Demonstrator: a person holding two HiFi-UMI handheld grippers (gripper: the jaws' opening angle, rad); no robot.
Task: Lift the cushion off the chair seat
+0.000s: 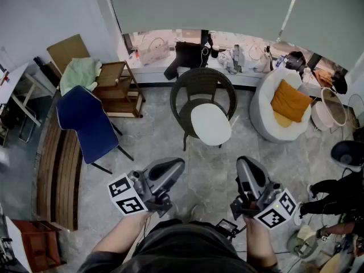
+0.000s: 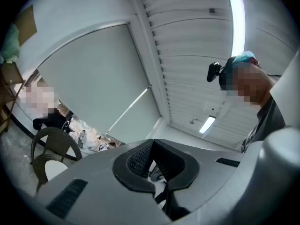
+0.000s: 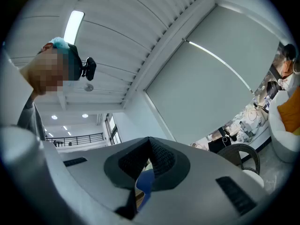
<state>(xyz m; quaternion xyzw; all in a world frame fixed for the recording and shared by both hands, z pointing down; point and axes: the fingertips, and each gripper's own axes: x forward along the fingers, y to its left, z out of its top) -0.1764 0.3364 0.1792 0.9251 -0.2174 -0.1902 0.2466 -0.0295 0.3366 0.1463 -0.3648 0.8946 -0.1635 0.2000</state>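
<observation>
Left tongs and right tongs sit close to the person's body, both closed tight on nothing. Well apart from them, the white cushion lies on the dark wicker chair, with a blue chair to its left.

pale grey stone floor below lowered grey roller blinds, with a low strip of window under them. at left stand a blue chair, a wooden rack and a slatted wooden bench. at right sits a round white armchair. a long lamp glows on the white ribbed ceiling.
</observation>
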